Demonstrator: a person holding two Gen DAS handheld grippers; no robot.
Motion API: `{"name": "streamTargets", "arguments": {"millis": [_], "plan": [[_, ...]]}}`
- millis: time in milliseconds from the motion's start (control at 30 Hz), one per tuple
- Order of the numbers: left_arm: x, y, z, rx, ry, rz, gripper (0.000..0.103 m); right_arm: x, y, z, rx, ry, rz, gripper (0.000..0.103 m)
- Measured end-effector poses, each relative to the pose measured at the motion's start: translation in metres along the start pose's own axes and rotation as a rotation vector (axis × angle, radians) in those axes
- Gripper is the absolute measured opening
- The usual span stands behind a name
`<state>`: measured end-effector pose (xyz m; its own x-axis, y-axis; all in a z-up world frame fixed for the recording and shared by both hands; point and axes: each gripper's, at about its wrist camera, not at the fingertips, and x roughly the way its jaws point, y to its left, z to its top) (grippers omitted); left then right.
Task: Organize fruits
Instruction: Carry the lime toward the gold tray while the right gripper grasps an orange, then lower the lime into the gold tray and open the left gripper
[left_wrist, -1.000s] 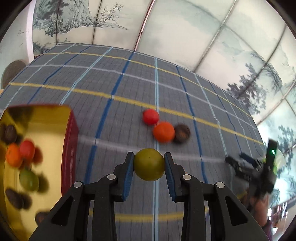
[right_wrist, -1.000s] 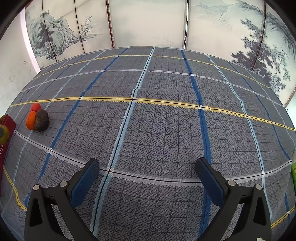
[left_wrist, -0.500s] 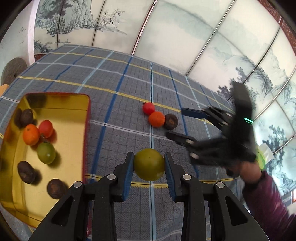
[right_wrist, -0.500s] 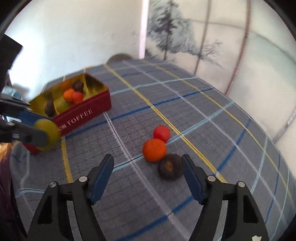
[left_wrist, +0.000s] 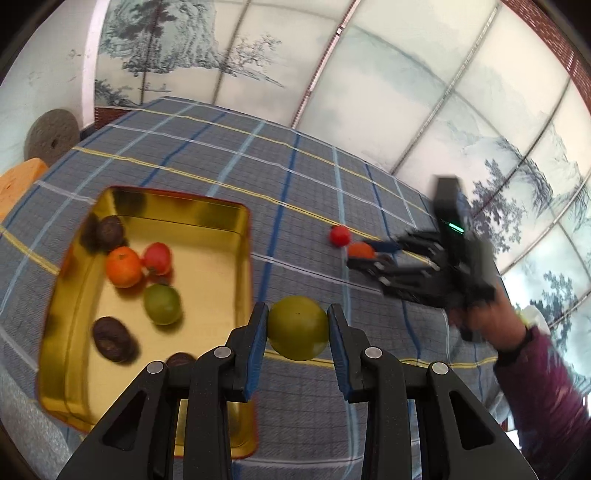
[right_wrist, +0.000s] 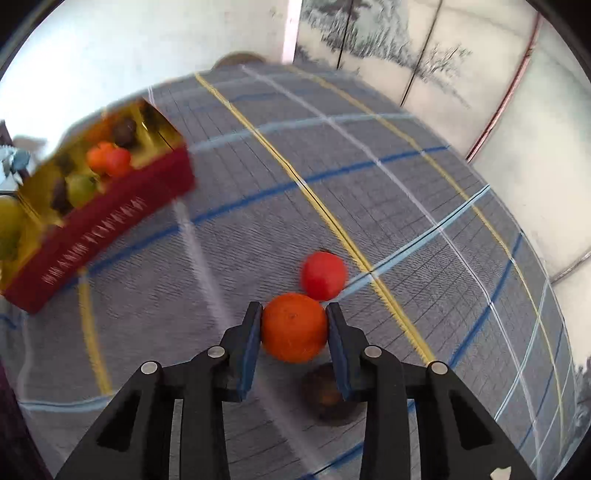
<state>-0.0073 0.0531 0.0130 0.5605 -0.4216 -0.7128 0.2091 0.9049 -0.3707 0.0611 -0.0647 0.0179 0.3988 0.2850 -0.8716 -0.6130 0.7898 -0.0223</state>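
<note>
six fruits already lie in the tin (left_wrist: 243, 258), your left gripper (left_wrist: 297, 330) clamps a green fruit (left_wrist: 297, 328) just beside it, your right gripper (right_wrist: 294, 328) pinches the orange (right_wrist: 294, 327) well apart from it, and a red fruit (right_wrist: 324, 275) and a dark fruit (right_wrist: 327, 397) remain on the cloth (right_wrist: 369, 184).

Green fruit (left_wrist: 297, 328): round, pinched between left tongs (left_wrist: 297, 330), raised beside tin (left_wrist: 242, 236). Tin: gold inside, red outside, holds orange, red, green, dark brown fruits. Orange (right_wrist: 294, 327): between right tongs (right_wrist: 294, 334), touching red fruit (right_wrist: 324, 275); brown fruit (right_wrist: 327, 393) just beside, on desk.
</note>
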Motion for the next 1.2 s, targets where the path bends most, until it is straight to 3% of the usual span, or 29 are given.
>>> {"name": "streamTargets", "arguments": {"millis": [100, 267, 533, 1200], "plan": [[-0.011, 0.012, -0.005, -0.008, -0.016, 0.036, 0.034, -0.028, 0.033, -0.02, 0.054, -0.105, 0.066, 0.032], [-0.021, 0.034, -0.016, -0.031, -0.01, 0.082, 0.034, -0.033, 0.079, -0.058, 0.121, -0.148, 0.06, 0.032], [-0.032, 0.048, -0.028, -0.021, -0.023, 0.121, 0.034, -0.027, 0.08, -0.076, 0.223, -0.15, 0.037, 0.032], [-0.019, 0.084, -0.014, -0.005, -0.025, 0.22, 0.035, -0.026, 0.082, -0.08, 0.25, -0.164, 0.03, 0.033]]}}
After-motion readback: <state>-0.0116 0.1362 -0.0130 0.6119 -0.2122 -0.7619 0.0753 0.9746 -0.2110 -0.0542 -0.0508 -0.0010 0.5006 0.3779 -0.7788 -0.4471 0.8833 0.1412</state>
